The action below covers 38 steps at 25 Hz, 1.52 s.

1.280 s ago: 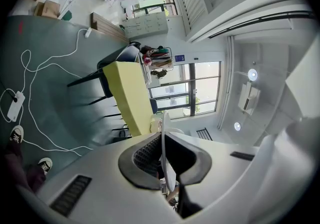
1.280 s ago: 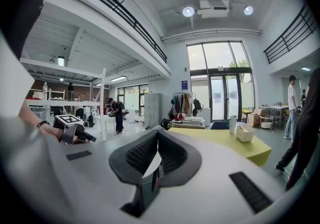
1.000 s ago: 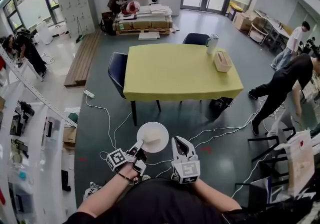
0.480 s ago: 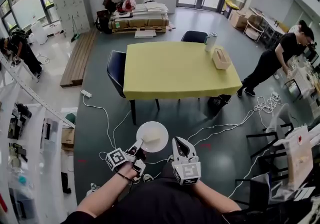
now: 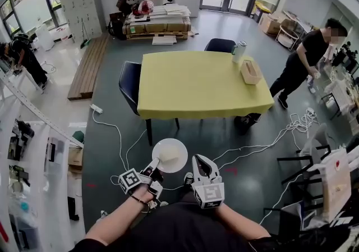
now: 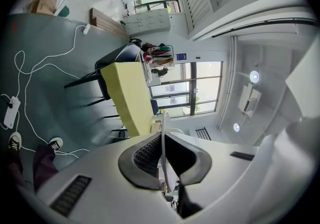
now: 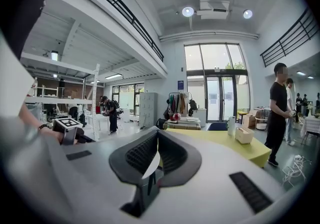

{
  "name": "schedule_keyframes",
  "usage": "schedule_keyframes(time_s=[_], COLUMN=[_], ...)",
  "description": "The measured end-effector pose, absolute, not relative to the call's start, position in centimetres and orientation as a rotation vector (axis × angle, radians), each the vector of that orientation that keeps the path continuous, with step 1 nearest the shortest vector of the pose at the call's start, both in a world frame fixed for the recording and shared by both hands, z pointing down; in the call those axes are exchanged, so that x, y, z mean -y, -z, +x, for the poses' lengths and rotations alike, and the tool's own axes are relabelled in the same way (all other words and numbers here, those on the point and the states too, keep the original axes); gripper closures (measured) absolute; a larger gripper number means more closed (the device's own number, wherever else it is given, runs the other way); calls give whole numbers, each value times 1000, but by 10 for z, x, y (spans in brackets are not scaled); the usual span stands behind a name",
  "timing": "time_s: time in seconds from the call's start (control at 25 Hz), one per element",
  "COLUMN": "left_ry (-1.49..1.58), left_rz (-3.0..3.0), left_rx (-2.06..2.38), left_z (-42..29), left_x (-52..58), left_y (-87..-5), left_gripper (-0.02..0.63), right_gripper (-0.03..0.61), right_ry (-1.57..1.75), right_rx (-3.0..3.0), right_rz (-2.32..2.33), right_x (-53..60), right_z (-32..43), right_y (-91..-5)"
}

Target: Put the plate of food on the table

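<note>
**Plate held in left claw, away from the table**

Left gripper (image 5: 157, 164) has its jaws nearly closed, pinching the near rim of the white plate (image 5: 174, 149). In the left gripper view the plate's thin edge (image 6: 162, 120) runs straight between the dark ribbed pads (image 6: 145, 155), clamped. The plate is off the floor, in front of the person's body, roughly level, with a pale lump of food (image 5: 168, 155) on it. The grey floor and white cables (image 5: 120, 133) lie below it.

Right gripper (image 5: 199, 160) sits just beside the plate's right rim; can't tell if it touches. Its jaws are together with the tips meeting and nothing is gripped in the right gripper view (image 7: 158, 135).

The table (image 5: 196, 85), with a yellow cloth, is ahead of the plate and well apart from it. On its far right corner are a tissue box (image 5: 251, 71) and a cup (image 5: 239, 50). One dark chair (image 5: 129, 79) stands at the table's left side, another (image 5: 220, 44) at the far side. A person in black (image 5: 303, 57) stands to the right of the table.
</note>
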<state>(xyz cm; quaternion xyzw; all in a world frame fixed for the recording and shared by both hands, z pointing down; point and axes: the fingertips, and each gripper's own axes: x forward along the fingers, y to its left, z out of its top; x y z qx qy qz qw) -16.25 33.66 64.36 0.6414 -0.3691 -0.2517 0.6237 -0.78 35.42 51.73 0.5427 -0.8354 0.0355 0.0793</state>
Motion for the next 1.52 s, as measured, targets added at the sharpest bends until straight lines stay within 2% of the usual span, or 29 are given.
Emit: schedule_keyframes(time_s=[0.6,1.52], left_ry=[609,696], left_rz=[1460,1416], left_rx=[883,971], left_z=[-137,-88], left_x=[-235,-138], left_y=[-641,-642], left_gripper=[594,594], right_gripper=[566,566], right_ry=[-118,-118], right_rx=[2540,2614], right_rz=[1583,1458], right_x=[-247,-130], right_z=[19,74], right_y=[-514,-516])
